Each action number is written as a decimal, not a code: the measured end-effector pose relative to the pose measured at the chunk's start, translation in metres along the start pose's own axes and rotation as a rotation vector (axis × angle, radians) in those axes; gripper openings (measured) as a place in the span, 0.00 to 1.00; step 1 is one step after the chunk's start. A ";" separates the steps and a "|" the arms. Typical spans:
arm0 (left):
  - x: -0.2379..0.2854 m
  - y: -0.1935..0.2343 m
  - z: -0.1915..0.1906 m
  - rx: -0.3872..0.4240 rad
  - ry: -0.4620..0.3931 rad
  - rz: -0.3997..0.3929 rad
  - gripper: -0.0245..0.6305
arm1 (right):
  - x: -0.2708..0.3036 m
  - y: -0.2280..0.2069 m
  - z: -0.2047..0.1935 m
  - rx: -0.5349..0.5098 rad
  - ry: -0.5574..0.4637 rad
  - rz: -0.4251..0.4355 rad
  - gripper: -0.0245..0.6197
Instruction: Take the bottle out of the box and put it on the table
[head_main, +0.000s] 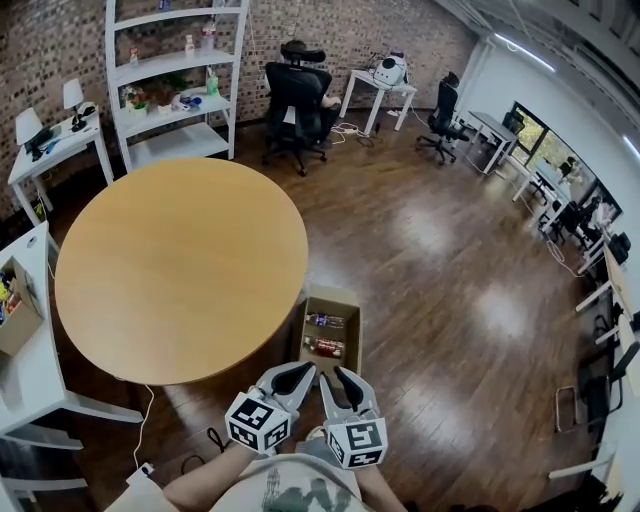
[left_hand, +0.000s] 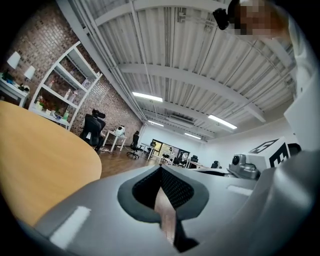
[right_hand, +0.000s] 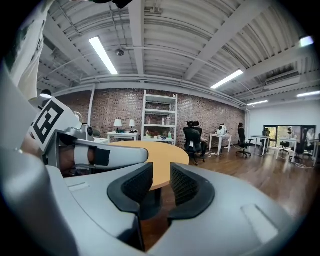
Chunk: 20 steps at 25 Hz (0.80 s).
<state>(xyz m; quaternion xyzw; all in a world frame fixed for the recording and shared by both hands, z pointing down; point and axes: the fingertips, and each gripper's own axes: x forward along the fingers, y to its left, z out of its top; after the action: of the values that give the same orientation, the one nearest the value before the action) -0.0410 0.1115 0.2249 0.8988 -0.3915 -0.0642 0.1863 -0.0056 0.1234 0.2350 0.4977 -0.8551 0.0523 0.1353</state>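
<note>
While the bottle (head_main: 325, 321) lies on its side in the open cardboard box (head_main: 331, 299), a second bottle (head_main: 323, 346) lies just nearer in the same box (labels too small to read). That box stands on the wooden floor (head_main: 430, 250), just right of the round table (head_main: 180, 270). Near of it, both grippers hover side by side. The left gripper (head_main: 300, 372) has its fingertips pressed together on nothing, and the right gripper (head_main: 343, 377) has its fingers slightly spread, with nothing between them. Far left, white shelves (head_main: 175, 70) stand against brick.
</note>
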 end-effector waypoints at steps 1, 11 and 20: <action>0.001 0.001 0.000 0.001 0.000 -0.001 0.03 | 0.002 -0.001 0.001 -0.006 -0.001 0.002 0.20; 0.031 0.023 0.010 0.021 -0.021 0.043 0.03 | 0.044 -0.033 0.018 -0.028 -0.031 0.049 0.20; 0.112 0.060 0.003 0.019 0.021 0.083 0.03 | 0.102 -0.100 0.005 0.008 -0.016 0.079 0.20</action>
<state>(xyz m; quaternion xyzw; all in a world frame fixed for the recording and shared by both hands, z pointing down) -0.0055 -0.0079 0.2488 0.8842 -0.4269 -0.0435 0.1844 0.0319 -0.0130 0.2551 0.4644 -0.8750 0.0572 0.1243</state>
